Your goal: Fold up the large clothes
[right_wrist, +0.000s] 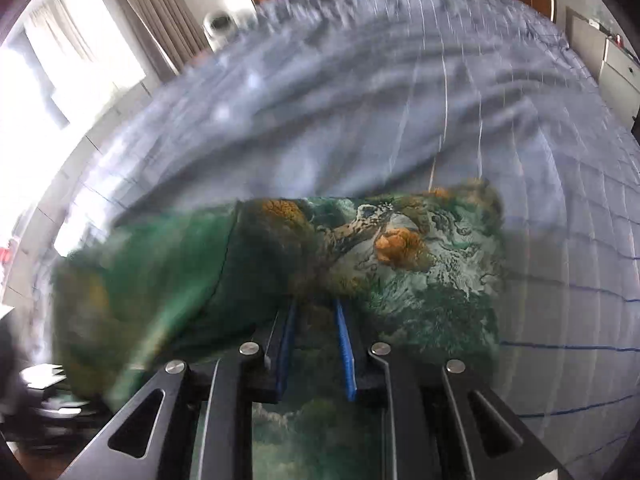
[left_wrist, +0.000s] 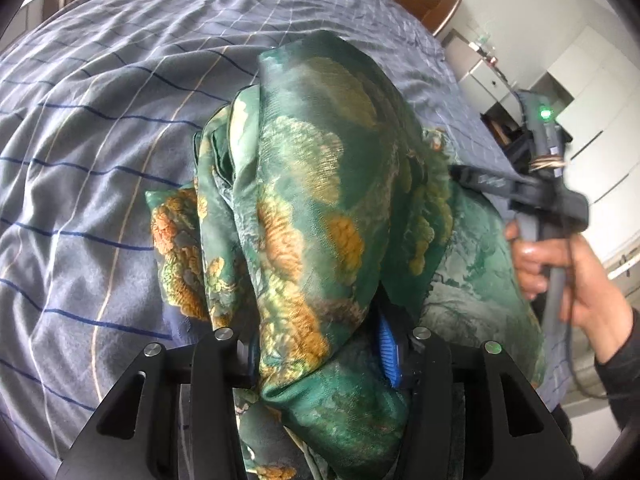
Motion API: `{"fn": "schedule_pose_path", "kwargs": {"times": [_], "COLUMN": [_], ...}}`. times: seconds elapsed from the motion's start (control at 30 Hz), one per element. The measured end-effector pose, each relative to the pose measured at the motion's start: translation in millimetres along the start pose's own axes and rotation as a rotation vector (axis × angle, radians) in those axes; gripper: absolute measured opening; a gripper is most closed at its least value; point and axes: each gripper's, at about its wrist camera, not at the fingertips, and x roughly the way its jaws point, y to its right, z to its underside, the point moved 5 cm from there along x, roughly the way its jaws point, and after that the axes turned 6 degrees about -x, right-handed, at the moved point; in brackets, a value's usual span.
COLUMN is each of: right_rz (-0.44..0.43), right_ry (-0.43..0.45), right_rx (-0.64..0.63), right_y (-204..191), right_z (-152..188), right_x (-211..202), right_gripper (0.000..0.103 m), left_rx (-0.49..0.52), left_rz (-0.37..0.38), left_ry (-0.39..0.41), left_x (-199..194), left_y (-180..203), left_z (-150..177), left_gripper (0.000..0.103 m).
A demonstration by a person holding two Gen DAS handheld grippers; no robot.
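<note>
A large green satin garment (left_wrist: 320, 208) with orange and gold flower prints hangs bunched over the bed. My left gripper (left_wrist: 320, 344) is shut on a thick fold of it, and the cloth drapes over and hides the fingertips; one blue pad (left_wrist: 387, 344) shows. The right gripper appears in the left wrist view (left_wrist: 480, 178), held by a hand, with its tip at the garment's right edge. In the right wrist view the garment (right_wrist: 360, 248) spreads ahead, blurred on the left. My right gripper (right_wrist: 316, 320) has its blue pads (right_wrist: 343, 344) close together on the cloth.
The bed (left_wrist: 100, 140) has a grey-blue checked cover, wrinkled. A wooden headboard (left_wrist: 440, 0) is at the far end. White cabinets (left_wrist: 580, 80) stand to the right of the bed. A curtain and bright window (right_wrist: 80, 40) are to the left.
</note>
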Motion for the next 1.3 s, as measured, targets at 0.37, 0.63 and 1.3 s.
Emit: {"fn": "schedule_pose_path", "kwargs": {"times": [0.37,0.63,1.3], "right_rz": [0.029,-0.025,0.009], "right_ry": [0.155,0.268,0.155], "right_rx": [-0.069,-0.165,-0.121], "right_y": [-13.6,-50.0,-55.0], "right_z": [25.0,129.3,165.4], "right_x": [-75.3,-168.1,-91.0], "right_gripper": [0.022,0.022,0.02], "left_rx": [0.004,0.004,-0.011], "left_rz": [-0.006,-0.006,-0.012], "left_ry": [-0.001,-0.003,-0.008], "left_x": [-0.9,0.4,7.0], "left_y": [3.1,4.8,1.6], "left_z": [0.0,-3.1,-6.0], "left_gripper": [0.049,0.049,0.05]}}
